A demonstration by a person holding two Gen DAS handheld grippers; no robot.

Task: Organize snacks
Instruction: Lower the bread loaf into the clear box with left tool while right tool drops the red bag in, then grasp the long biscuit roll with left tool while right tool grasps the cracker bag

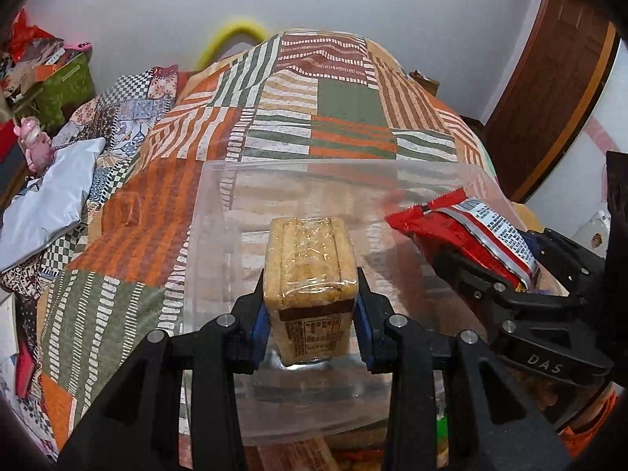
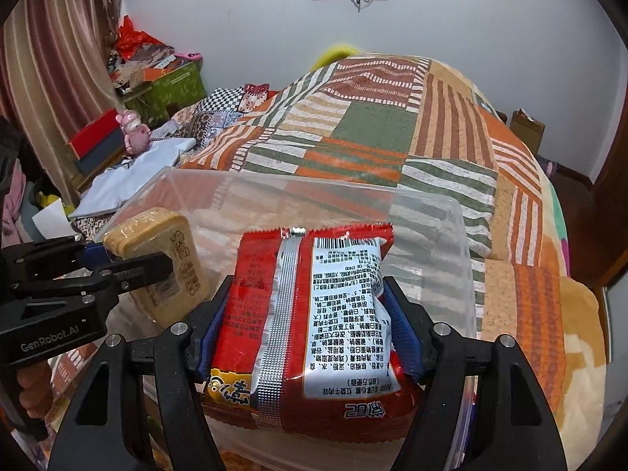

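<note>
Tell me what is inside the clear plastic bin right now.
Where visible, the clear plastic bin shows nothing lying on its floor; the biscuit pack and red snack packet, both gripped, hang over it. They and the fingers hide the near part.

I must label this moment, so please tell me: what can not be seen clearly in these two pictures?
- Bin floor: both views, hidden by the biscuit pack and red packet.
- Items under the bin: left view, cut off by the bottom edge.
- Red packet front: both views, turned away.
- Biscuit label: left view, too small.
</note>
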